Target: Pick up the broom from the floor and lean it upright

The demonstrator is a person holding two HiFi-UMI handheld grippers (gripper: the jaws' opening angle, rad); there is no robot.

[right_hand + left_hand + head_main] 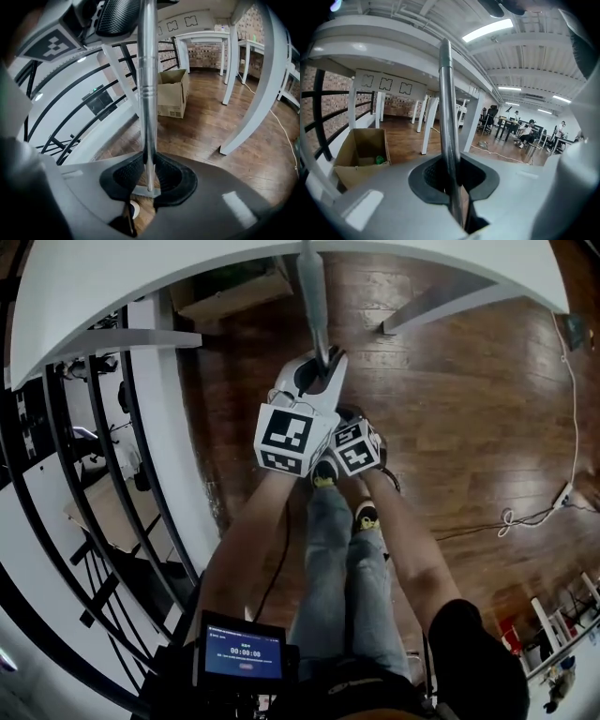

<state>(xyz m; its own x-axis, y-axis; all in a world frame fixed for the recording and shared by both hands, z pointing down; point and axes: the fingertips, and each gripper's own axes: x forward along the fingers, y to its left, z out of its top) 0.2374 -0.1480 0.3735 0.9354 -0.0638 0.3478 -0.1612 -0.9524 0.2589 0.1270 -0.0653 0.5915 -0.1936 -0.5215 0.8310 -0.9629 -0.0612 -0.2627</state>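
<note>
A: Any readable text?

B: One item. The small screen (244,653) at the bottom of the head view showed a timer that read "00:00:00". The lines above and below it were too small to read.

A: And the cardboard box (171,93)?

B: It had dark print low on its front in the right gripper view, but it was illegible.
</note>
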